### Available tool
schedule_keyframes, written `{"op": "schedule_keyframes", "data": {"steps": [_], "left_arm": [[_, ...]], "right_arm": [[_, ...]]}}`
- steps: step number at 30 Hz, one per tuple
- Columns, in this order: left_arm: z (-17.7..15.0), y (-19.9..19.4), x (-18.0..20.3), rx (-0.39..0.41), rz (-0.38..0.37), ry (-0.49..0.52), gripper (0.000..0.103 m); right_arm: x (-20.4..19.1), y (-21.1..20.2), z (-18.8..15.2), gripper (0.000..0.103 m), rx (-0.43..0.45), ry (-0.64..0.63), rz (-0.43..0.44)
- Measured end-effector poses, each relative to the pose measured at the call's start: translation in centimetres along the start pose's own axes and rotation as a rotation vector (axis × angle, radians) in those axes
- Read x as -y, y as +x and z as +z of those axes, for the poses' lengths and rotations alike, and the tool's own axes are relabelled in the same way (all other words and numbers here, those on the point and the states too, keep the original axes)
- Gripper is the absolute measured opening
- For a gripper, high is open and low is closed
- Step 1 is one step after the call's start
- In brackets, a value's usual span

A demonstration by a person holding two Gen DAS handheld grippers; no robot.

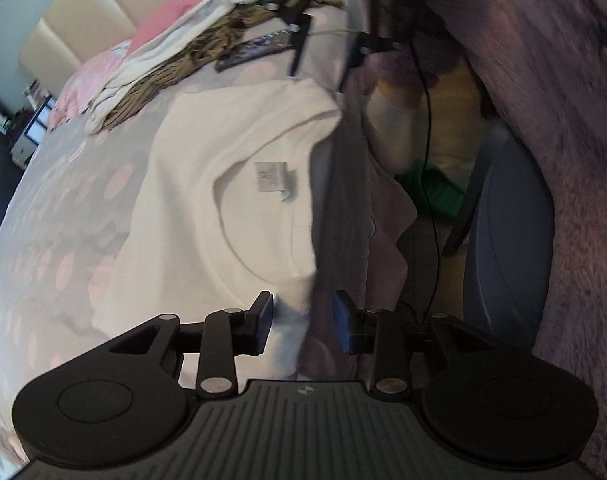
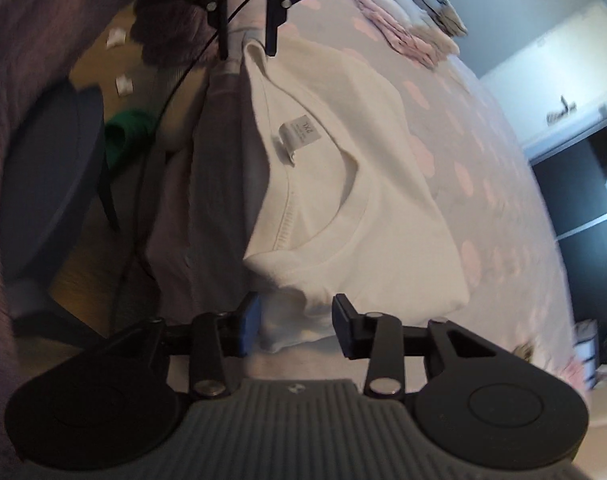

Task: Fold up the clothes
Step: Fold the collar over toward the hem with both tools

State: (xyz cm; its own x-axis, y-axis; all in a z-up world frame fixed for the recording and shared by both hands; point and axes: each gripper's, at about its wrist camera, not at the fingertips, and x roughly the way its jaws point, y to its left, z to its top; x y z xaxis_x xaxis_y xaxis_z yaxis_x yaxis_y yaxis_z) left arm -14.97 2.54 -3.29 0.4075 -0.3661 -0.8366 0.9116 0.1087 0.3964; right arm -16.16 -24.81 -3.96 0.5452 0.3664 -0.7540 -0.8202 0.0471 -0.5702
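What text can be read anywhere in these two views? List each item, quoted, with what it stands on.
"2XL", roughly, seen upside down: largest print on the neck label of the white T-shirt; the reading is unsure.
Smaller lines under it on that label: too small to read.
The same label in the left wrist view: blurred, unreadable.
Small emblem on the ribbed gripper body: a symbol, no letters.
Dark flat object on the bed: markings too blurred to read.
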Motion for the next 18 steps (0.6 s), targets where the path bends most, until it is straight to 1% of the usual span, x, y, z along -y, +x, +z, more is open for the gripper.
{"op": "schedule_keyframes", "data": {"steps": [1,3,4,5,6,7,8,10,11,13,18], "left_arm": [[0.1,0.4,0.4,-0.007,0.011,0.027,0.031],[0.2,1.2,0.6,-0.023,0.056,0.056,0.031],[0.2,1.4,0.6,-0.026,0.069,0.057,0.031],[0.2,1.5,0.5,-0.028,0.073,0.054,0.031],[0.1,1.4,0.3,-0.027,0.072,0.046,0.030],[0.1,1.3,0.2,-0.024,0.066,0.033,0.027],[0.1,1.1,0.0,-0.022,0.059,0.020,0.019],[0.0,0.7,-0.3,-0.020,0.063,-0.003,0.011],[0.0,0.6,-0.5,-0.022,0.063,-0.013,0.009],[-0.1,0.6,-0.9,-0.035,0.052,-0.031,0.007],[-0.3,1.5,-1.4,-0.074,0.003,-0.052,0.007]], "right_arm": [[-0.1,0.3,0.1,0.041,0.002,-0.022,-0.017],[-0.2,0.8,0.1,0.038,0.002,-0.051,-0.043],[-0.2,1.1,0.1,0.034,-0.006,-0.068,-0.055],[-0.3,1.4,0.0,0.019,-0.015,-0.088,-0.068],[-0.3,1.4,0.0,0.015,-0.020,-0.097,-0.073],[-0.2,1.3,-0.1,0.014,-0.021,-0.098,-0.072],[-0.1,1.1,-0.1,0.013,-0.016,-0.090,-0.072],[0.6,0.0,0.0,0.012,-0.012,-0.054,-0.059],[1.0,-0.5,0.1,0.012,-0.011,-0.032,-0.042],[1.4,-1.1,0.1,0.011,-0.012,0.001,-0.002],[0.5,1.1,0.0,0.011,-0.044,-0.032,0.024]]}}
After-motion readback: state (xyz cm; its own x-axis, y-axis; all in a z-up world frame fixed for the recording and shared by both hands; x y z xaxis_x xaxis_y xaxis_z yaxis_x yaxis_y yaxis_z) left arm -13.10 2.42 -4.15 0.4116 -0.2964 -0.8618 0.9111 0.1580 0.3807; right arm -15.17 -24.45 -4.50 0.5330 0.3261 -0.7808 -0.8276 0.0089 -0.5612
